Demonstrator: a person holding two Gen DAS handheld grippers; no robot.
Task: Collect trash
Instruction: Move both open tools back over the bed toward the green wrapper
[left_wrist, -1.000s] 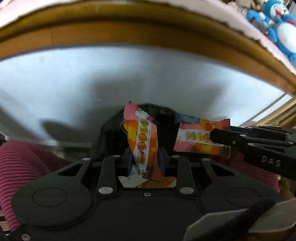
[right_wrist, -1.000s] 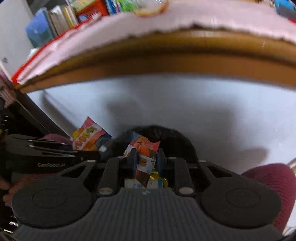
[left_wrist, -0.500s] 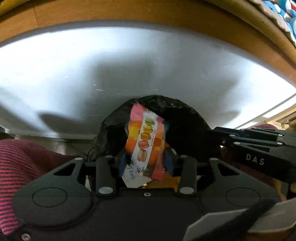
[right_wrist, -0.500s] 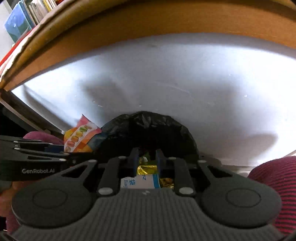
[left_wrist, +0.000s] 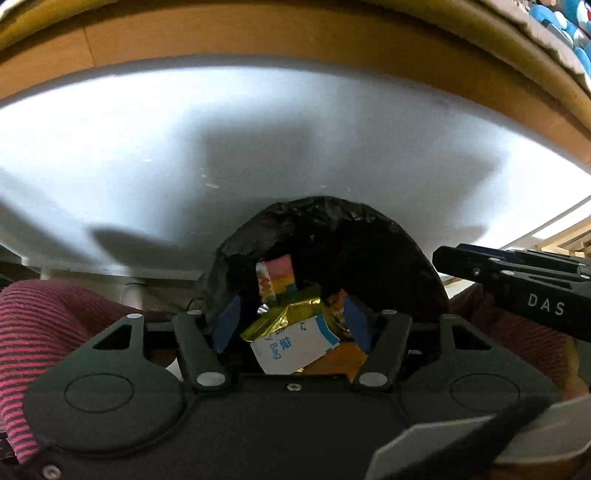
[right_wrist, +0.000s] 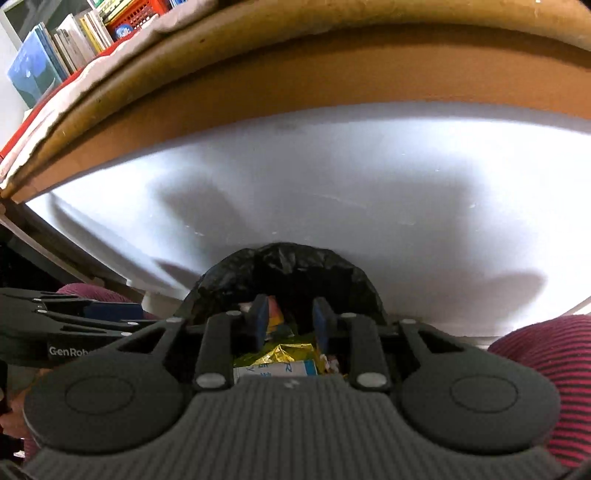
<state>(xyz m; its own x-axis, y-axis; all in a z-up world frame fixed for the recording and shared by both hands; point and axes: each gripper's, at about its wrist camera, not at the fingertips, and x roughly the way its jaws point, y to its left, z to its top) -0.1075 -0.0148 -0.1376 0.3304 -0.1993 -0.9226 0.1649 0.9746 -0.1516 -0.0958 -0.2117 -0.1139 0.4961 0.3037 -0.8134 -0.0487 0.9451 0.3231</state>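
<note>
A bin lined with a black bag sits below both grippers. Inside lie a pink and orange snack wrapper, gold foil and a white packet with blue print. My left gripper hangs over the bin mouth, its jaws opening, with nothing pressed between the blue pads. My right gripper also points into the bin, jaws opening and empty. The right gripper's fingers show at the right of the left wrist view; the left gripper's fingers show at the left of the right wrist view.
A white wall rises behind the bin, under a wooden table edge with a pink cloth. Red striped sleeves or legs flank the bin. Books stand at upper left, blue plush toys at upper right.
Both grippers held snack wrappers a second ago. Both wrappers have dropped into the bin. The jaws of both have spread apart, and both hands have dipped closer to the bin.
</note>
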